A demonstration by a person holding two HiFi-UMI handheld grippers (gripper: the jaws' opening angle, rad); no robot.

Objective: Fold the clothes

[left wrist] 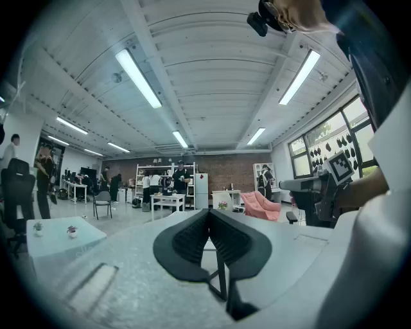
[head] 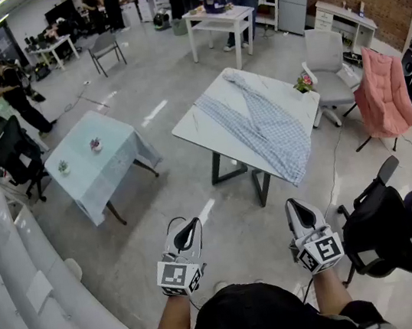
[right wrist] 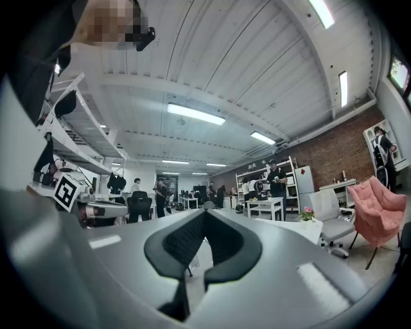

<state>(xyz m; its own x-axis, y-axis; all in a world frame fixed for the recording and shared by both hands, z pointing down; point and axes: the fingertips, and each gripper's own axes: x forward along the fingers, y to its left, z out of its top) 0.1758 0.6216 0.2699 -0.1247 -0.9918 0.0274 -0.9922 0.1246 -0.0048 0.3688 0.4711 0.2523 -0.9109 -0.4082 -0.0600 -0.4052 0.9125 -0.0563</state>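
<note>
A light blue checked garment (head: 262,128) lies spread and rumpled across a white table (head: 193,131) in the head view, one end hanging over the near right corner. My left gripper (head: 188,231) and right gripper (head: 299,213) are held up side by side in front of me, well short of the table. Both are shut with nothing between the jaws. In the left gripper view my left gripper (left wrist: 209,212) points level into the room with pads pressed together. The right gripper view shows my right gripper (right wrist: 204,212) likewise, with the white table (right wrist: 292,226) beyond.
A second table with a pale blue cloth (head: 101,165) stands to the left. A black office chair (head: 392,235) is close on my right, a grey chair (head: 327,63) and a pink-draped chair (head: 382,93) beyond the table. White shelving (head: 24,289) runs along my left. People stand at the far end.
</note>
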